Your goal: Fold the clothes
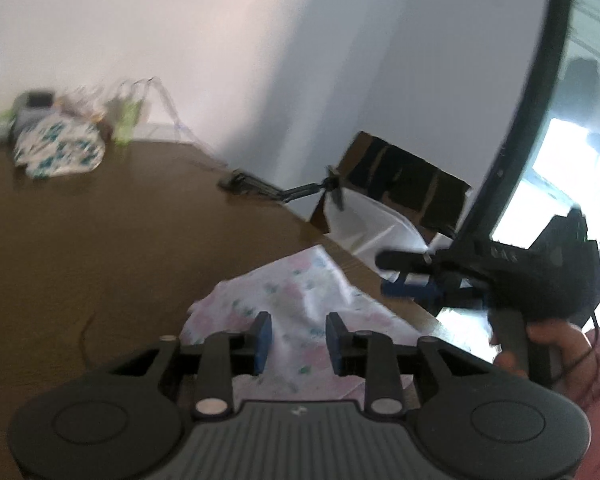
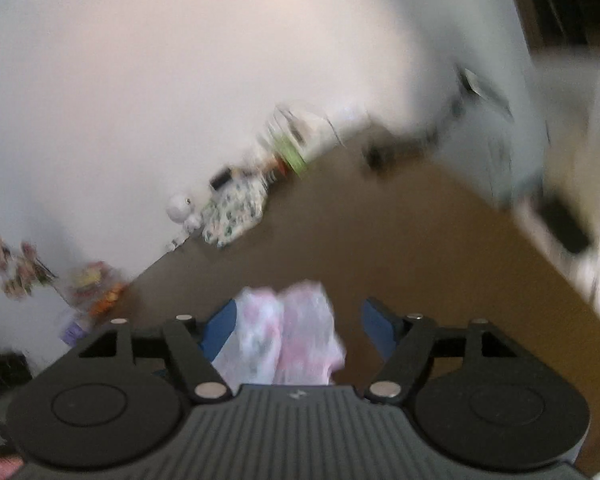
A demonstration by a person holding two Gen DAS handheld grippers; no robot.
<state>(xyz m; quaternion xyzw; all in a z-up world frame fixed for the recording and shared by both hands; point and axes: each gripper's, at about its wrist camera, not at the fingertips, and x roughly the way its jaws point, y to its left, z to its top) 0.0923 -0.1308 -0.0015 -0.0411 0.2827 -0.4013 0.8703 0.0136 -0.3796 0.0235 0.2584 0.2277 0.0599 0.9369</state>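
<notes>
A pink and white floral garment (image 1: 300, 292) lies bunched on the brown table (image 1: 80, 240) near its right edge. My left gripper (image 1: 299, 338) is low over its near part, blue pads a little apart with cloth showing between them; no firm pinch is visible. My right gripper (image 1: 396, 276), held by a hand (image 1: 548, 340), hovers at the table's right edge beyond the garment. In the blurred right wrist view that gripper (image 2: 298, 328) stands wide open with a fold of the garment (image 2: 288, 332) between its fingers, against the left pad and apart from the right one.
A folded white and teal floral cloth (image 1: 58, 148) sits at the back by the wall, among small clutter (image 1: 124, 116). A black clamp arm (image 1: 260, 188) and a cardboard box (image 1: 404, 188) with a white bag stand at the right edge. A dark window frame (image 1: 520, 120) rises beyond.
</notes>
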